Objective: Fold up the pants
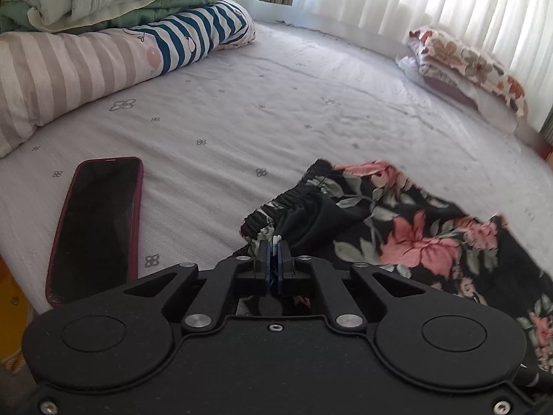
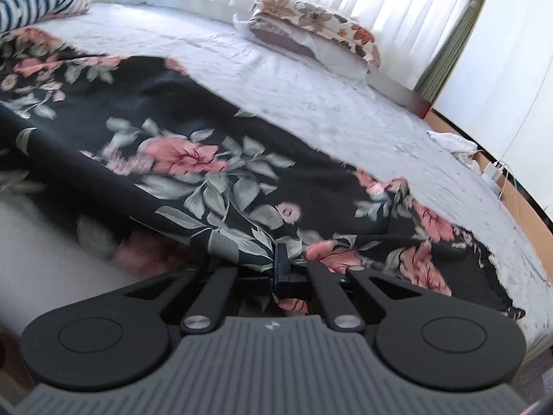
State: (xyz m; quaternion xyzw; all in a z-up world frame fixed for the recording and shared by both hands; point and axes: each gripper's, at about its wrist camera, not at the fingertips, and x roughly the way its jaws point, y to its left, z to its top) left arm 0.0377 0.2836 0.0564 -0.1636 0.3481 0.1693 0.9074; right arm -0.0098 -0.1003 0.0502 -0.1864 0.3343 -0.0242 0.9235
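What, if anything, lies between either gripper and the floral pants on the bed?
Nothing visible. The left gripper is shut on the pants near the waistband, and the right gripper is shut on their near edge. The phone lies off to the side.

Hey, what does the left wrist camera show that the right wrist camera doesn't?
Only the left wrist view shows the dark phone in a red case, the pants' black elastic waistband and the beige striped pillow. Only the right wrist view shows the white crumpled cloth at the bed's edge. Both show the black floral pants, the flower-print pillow, the white bedsheet, and their own closed gripper: the left gripper and the right gripper, each clamped on the pants.
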